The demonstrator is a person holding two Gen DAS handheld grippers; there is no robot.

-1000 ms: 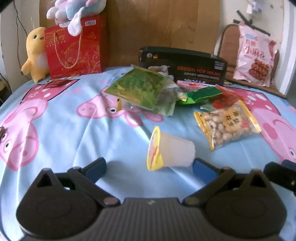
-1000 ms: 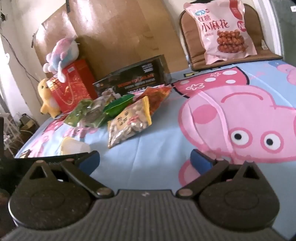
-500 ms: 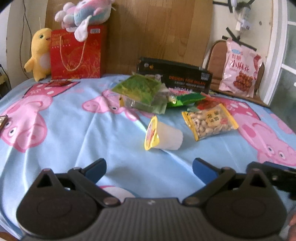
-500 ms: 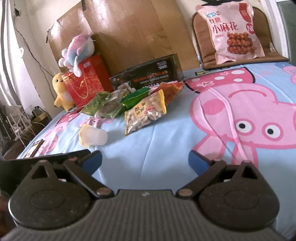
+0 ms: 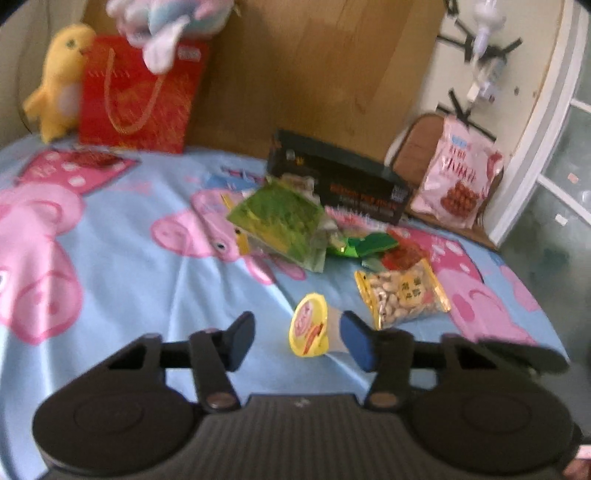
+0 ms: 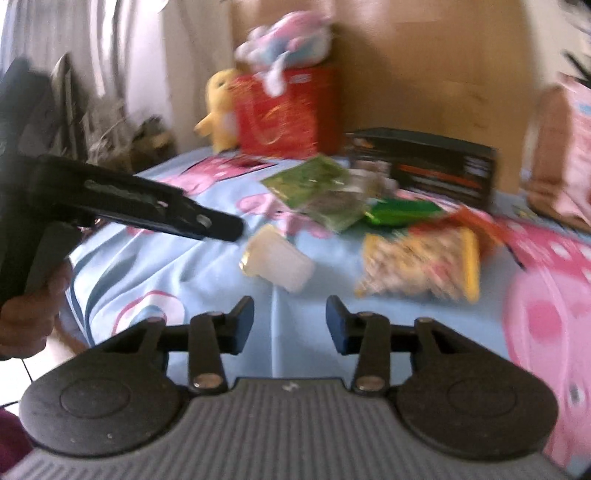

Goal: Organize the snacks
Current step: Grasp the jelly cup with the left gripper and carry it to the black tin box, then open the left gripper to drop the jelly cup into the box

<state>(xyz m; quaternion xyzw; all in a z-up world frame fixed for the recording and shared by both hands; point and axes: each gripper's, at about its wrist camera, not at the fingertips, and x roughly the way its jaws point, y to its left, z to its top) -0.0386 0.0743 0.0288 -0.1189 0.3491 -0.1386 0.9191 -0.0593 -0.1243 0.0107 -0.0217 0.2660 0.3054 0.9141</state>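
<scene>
Spreading across both views: a light blue bedsheet (image 5: pixel 122 266) printed with pink cartoon pigs, covering a bed. Rising behind it, a brown cardboard panel (image 5: pixel 314 74) filling the upper middle of the frame, with a white door frame (image 5: pixel 535 140) curving down the right edge.

Standing at upper left in the left view: a yellow plush duck (image 5: pixel 55 81) leaning beside a red gift bag (image 5: pixel 136 96), a pastel plush toy (image 5: pixel 166 22) sitting on top of the bag. Lying at centre: a black box (image 5: pixel 340 181), and touching its front a heap of snacks, namely a green packet (image 5: pixel 280 221), a smaller green wrapper (image 5: pixel 369 245), a red packet (image 5: pixel 402 256) and a peanut bag (image 5: pixel 402 295) edged in yellow. Propping against a brown chair (image 5: pixel 410 155) at right, a pink snack bag (image 5: pixel 458 181).

Lying on its side just below the heap: a jelly cup (image 5: pixel 310 328) with a yellow lid, sitting between the left tongs (image 5: pixel 299 338) and partly hiding behind their right fingertip; tongs released, not touching it visibly. In the right view, right tongs (image 6: pixel 290 325) also released, gaping narrowly, pointing at the same cup from just beneath, nothing standing between.

Differing from half a second ago: both tongs narrowing their gap, the left ones now bracketing the cup, the right ones swinging left and closing in, both views blurring.
</scene>
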